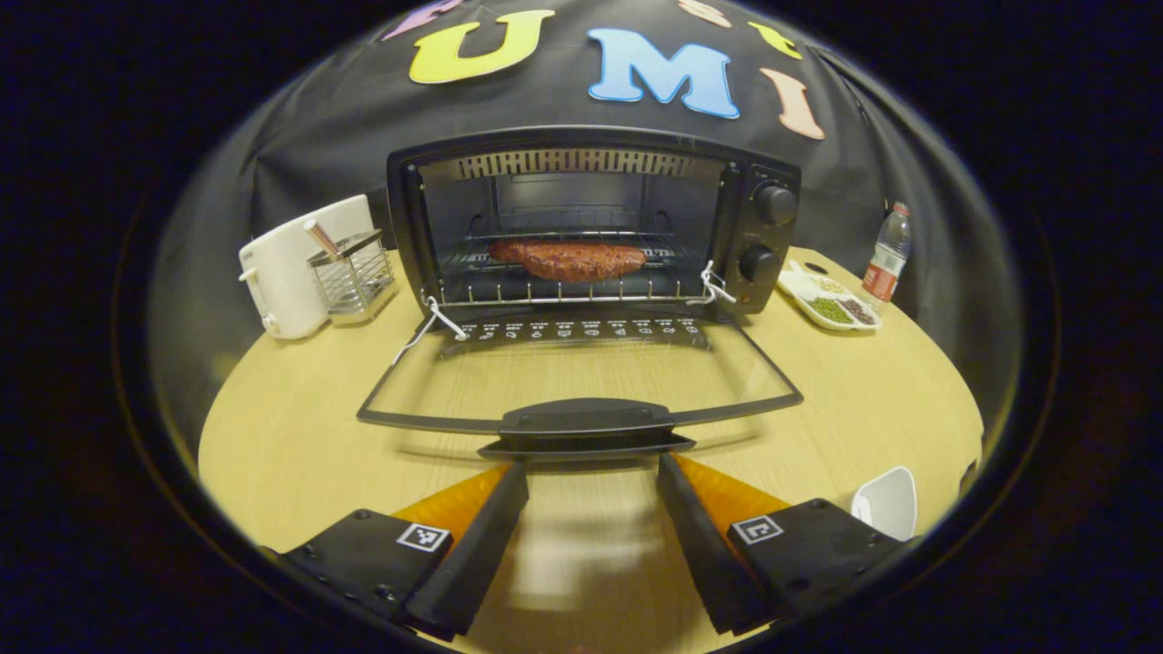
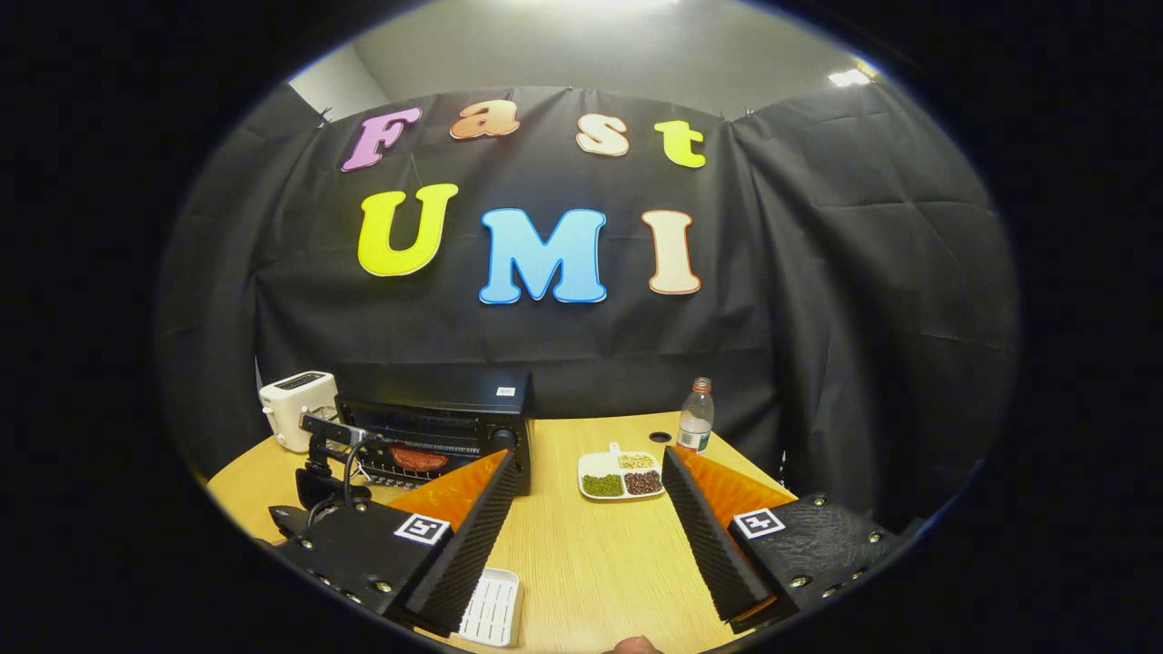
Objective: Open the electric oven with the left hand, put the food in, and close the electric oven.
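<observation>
The wooden bench carries everything. On it, at the back against the black cloth, stands the electric oven, which is black and has two round knobs on its right side. Its glass door is open and lies folded down flat toward the camera, with the black handle at the near edge. The food, a long reddish-brown piece, lies on the wire rack inside the oven.

The left tongs are spread wide and hold nothing; their tips are just in front of the door handle, and I cannot tell if they touch it. In the right gripper view the right tongs are also wide and empty, well apart from the oven, above the bench.

Left of the oven stands a white toaster, and just beside it a small metal basket. Right of the oven lies a white divided tray with green and dark beans, and near it a plastic bottle. A small white ribbed dish lies near the right tongs.
</observation>
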`<state>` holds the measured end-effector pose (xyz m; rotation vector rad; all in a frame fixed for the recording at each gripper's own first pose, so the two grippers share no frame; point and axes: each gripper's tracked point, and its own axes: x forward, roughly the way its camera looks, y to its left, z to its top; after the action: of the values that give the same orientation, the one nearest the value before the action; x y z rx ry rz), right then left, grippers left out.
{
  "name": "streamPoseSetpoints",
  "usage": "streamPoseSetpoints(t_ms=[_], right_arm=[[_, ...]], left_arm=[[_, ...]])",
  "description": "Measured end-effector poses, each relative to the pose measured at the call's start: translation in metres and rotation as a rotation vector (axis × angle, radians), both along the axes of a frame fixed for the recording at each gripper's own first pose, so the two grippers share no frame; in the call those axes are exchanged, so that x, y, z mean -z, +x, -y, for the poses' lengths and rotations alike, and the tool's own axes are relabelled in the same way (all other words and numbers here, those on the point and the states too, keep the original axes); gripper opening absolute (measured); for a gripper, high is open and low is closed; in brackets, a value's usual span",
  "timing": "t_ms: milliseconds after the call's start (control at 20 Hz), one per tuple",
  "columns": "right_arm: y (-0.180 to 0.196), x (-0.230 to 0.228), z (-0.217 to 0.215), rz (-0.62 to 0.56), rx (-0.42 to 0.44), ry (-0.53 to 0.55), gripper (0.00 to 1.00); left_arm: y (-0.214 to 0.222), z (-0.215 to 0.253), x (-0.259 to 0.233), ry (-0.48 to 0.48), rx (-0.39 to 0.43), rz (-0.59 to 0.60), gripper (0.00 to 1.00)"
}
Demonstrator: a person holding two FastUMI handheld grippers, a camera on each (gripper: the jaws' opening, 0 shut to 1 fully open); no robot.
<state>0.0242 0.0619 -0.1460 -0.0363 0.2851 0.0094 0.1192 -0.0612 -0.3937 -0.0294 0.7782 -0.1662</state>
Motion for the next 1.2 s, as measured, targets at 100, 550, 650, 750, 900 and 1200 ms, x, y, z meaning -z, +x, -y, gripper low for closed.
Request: streamPoseSetpoints(t_ms=[100, 550, 650, 750, 900, 1200], right_arm=[[-0.001, 0.000, -0.005, 0.002, -0.018, -0.006, 0.98], [0.005, 0.001, -0.024, 0.008, -0.064, 0.027, 0.98], [0.009, 0.002, -0.024, 0.006, -0.066, 0.028, 0.98], [0.011, 0.004, -0.025, 0.000, -0.064, 0.042, 0.98], [0.017, 0.006, -0.028, 0.000, -0.060, 0.053, 0.98], [0.027, 0.011, -0.033, -0.007, -0.054, 0.061, 0.98]], left_arm=[[0.000, 0.000, -0.009, -0.014, -0.008, 0.021, 0.97], [0.014, -0.002, -0.058, -0.030, -0.019, 0.125, 1.00], [0.024, -0.002, -0.075, -0.016, -0.005, 0.176, 1.00], [0.036, -0.004, -0.092, -0.006, 0.008, 0.225, 0.97], [0.056, -0.004, -0.114, 0.003, 0.026, 0.289, 0.97], [0.100, -0.009, -0.134, 0.035, 0.066, 0.394, 1.00]])
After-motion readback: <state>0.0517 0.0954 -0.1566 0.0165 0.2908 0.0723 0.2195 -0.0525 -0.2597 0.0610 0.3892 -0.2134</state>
